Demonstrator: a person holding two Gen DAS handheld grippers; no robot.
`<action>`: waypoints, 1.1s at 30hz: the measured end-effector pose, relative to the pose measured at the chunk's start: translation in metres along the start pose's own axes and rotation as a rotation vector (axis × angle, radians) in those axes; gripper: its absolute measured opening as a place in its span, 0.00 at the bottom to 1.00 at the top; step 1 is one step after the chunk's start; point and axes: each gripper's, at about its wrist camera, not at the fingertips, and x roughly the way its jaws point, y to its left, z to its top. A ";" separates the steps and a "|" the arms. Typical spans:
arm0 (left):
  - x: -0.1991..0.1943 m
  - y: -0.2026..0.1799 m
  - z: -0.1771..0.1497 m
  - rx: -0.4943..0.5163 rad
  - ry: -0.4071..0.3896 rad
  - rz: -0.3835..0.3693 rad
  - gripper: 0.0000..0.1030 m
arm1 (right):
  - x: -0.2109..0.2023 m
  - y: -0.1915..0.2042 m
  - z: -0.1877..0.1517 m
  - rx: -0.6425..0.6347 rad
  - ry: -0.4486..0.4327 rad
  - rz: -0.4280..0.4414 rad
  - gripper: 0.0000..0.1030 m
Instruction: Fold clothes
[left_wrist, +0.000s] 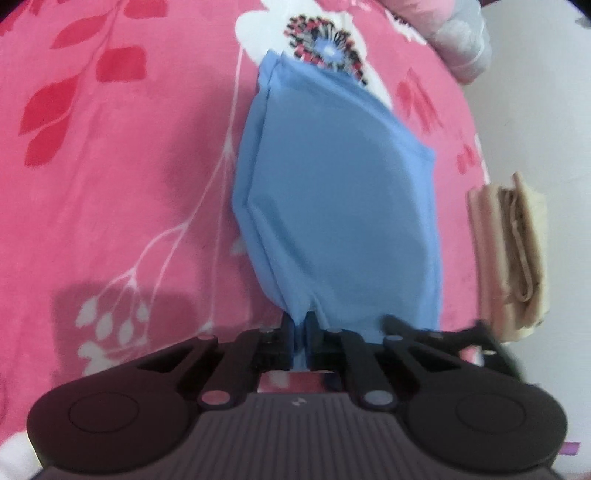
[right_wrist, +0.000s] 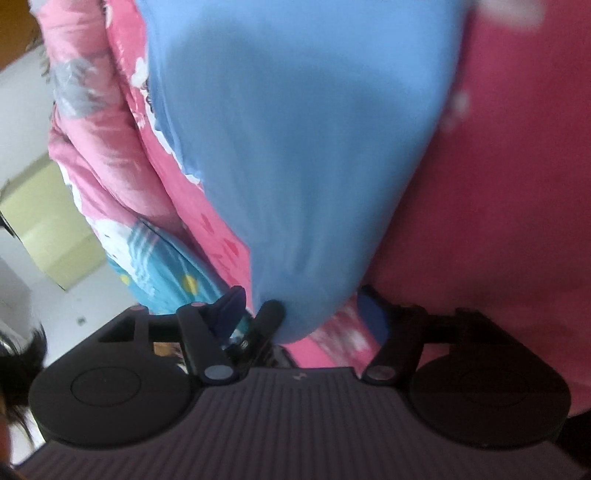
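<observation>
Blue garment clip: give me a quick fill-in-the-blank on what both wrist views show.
1. The left gripper is ____ on the blue garment.
2. The bedspread under the garment is mostly ____.
3. In the left wrist view, the folded beige cloth lies to the garment's ____.
4. The right gripper is ____.

Missing words: shut; pink; right; open

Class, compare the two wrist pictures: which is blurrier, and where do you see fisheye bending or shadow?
Left wrist view: the light blue cloth garment is fairly sharp, the pink floral bedspread bulges from fisheye bending, and a soft shadow lies beside the left gripper. Right wrist view: motion blur smears the same garment and the right gripper.
</observation>
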 end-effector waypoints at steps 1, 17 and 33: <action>-0.003 -0.001 0.001 -0.002 -0.003 -0.011 0.06 | 0.008 0.000 -0.001 0.012 0.006 0.010 0.61; -0.013 0.037 0.022 -0.125 0.000 -0.115 0.56 | 0.020 0.019 -0.015 0.024 -0.017 0.133 0.05; 0.072 -0.001 0.084 -0.029 0.168 -0.398 0.56 | -0.002 0.044 -0.021 -0.190 0.010 0.172 0.05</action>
